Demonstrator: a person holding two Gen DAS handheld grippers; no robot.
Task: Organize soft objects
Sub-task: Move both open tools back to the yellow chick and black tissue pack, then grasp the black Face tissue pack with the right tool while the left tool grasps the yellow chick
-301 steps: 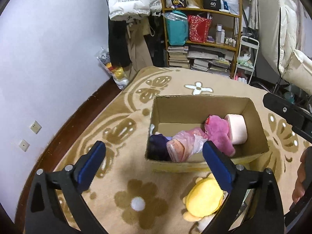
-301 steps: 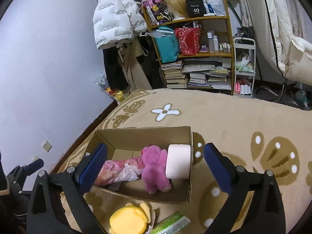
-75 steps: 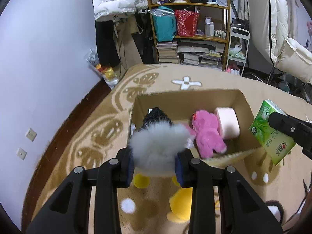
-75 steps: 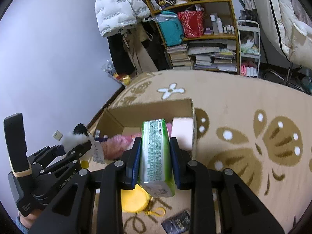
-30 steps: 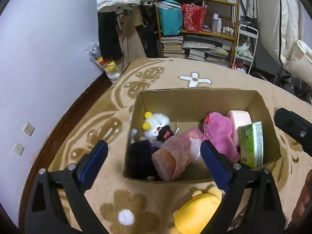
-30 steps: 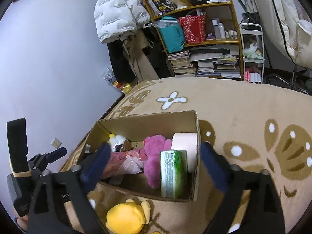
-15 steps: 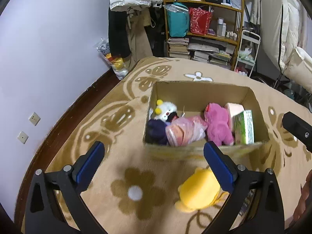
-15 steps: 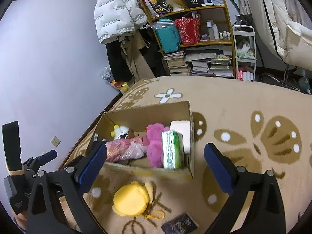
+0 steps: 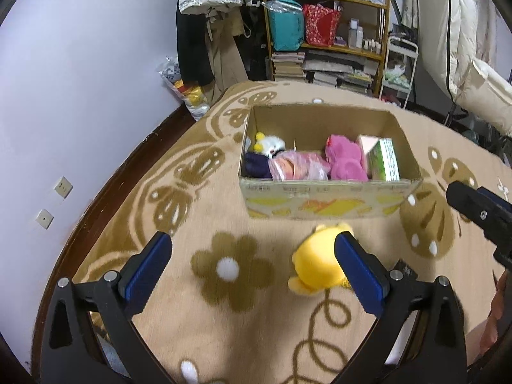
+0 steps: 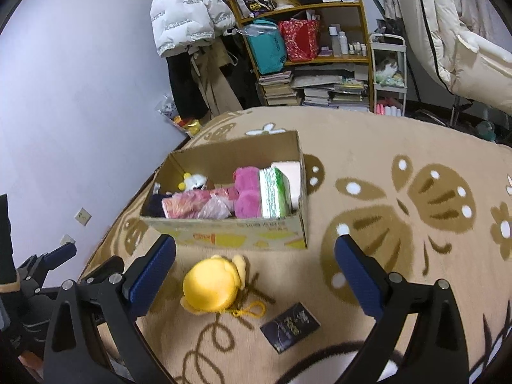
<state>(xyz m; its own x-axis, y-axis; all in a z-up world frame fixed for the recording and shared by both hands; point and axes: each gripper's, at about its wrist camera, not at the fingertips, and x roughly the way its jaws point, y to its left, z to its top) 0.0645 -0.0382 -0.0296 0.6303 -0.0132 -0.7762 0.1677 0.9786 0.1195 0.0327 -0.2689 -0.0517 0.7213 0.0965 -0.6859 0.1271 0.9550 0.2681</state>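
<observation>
A cardboard box stands on the patterned rug. It holds a white plush with yellow ears, a dark soft item, a pink bagged bundle, a magenta plush, a green tissue pack and a pale roll. A yellow plush lies on the rug in front of the box. My left gripper is open and empty above the rug. My right gripper is open and empty, above the yellow plush.
A small dark packet lies on the rug right of the yellow plush. A wooden shelf with bags and books, hanging coats and a white cart line the back. The wall is at left.
Both grippers have pulled back from the box toward the near rug. The box looks farther away, and the yellow plush now lies between my right fingers' view.
</observation>
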